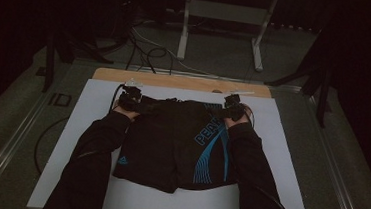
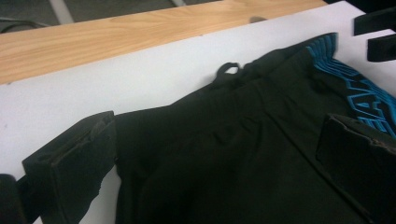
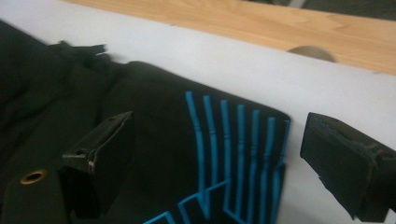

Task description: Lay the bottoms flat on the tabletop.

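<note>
Now black shorts (image 1: 173, 143) lie flat at centre of white board (image 1: 279, 157), waistband toward 12 o'clock, blue lettering on side at 3 o'clock. I see left gripper (image 1: 129, 99) at waistband corner near 10 o'clock, jaws wide apart, straddling corner, nothing pinched. Right gripper (image 1: 234, 107) at corner near 2 o'clock, jaws likewise spread, blue stripes (image 3: 233, 149) between them, cloth loose. Drawstring loop (image 2: 228, 70) on board just past waistband. Wooden strip (image 1: 180, 81) beyond board at 12 o'clock.
</note>
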Tool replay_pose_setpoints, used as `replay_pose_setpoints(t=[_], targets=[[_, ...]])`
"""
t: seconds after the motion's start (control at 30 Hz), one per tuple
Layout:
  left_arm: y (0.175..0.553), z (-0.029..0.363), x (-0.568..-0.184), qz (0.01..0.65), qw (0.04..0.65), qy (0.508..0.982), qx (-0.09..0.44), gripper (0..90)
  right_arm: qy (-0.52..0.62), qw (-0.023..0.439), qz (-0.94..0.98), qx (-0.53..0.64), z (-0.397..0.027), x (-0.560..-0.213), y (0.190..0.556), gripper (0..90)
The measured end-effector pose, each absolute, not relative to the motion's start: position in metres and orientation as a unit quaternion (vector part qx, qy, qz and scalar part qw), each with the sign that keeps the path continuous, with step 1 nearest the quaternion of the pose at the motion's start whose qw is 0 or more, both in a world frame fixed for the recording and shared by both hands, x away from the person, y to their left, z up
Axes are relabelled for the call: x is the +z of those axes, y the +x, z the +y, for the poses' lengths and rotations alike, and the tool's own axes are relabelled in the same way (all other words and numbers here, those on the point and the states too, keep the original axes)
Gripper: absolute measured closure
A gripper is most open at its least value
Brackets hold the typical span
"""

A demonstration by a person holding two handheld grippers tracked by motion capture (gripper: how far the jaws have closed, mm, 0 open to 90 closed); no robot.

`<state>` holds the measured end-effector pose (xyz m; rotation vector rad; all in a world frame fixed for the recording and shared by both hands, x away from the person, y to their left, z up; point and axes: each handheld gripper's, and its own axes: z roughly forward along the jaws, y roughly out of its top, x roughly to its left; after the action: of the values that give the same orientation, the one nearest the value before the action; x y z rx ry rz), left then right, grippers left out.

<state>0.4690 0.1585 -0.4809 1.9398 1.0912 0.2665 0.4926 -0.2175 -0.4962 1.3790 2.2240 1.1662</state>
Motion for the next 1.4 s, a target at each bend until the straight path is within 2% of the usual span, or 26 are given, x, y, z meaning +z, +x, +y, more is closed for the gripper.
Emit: replay_pose_setpoints(t=[0.03, 0.13, 0.63, 1.2, 1.4], targets=[[0.468, 0.158, -0.48, 0.434, 0.436, 0.781, 0.108, 0.1, 0.473, 0.136, 0.772, 0.402, -0.216, -0.495, 0.492, 12.8], [0.466, 0.158, -0.476, 0.428, 0.442, 0.781, 0.106, 0.1, 0.47, 0.12, 0.774, 0.407, -0.214, -0.492, 0.491, 11.8], [0.443, 0.164, -0.464, 0.383, 0.446, 0.806, 0.071, 0.1, 0.427, 0.095, 0.8, 0.41, -0.206, -0.485, 0.474, 10.6], [0.407, 0.181, -0.462, 0.363, 0.456, 0.81, 0.056, 0.1, 0.375, 0.093, 0.816, 0.43, -0.205, -0.484, 0.438, 9.3], [0.393, 0.188, -0.467, 0.359, 0.459, 0.811, 0.05, 0.1, 0.364, 0.07, 0.82, 0.436, -0.206, -0.488, 0.422, 9.3]])
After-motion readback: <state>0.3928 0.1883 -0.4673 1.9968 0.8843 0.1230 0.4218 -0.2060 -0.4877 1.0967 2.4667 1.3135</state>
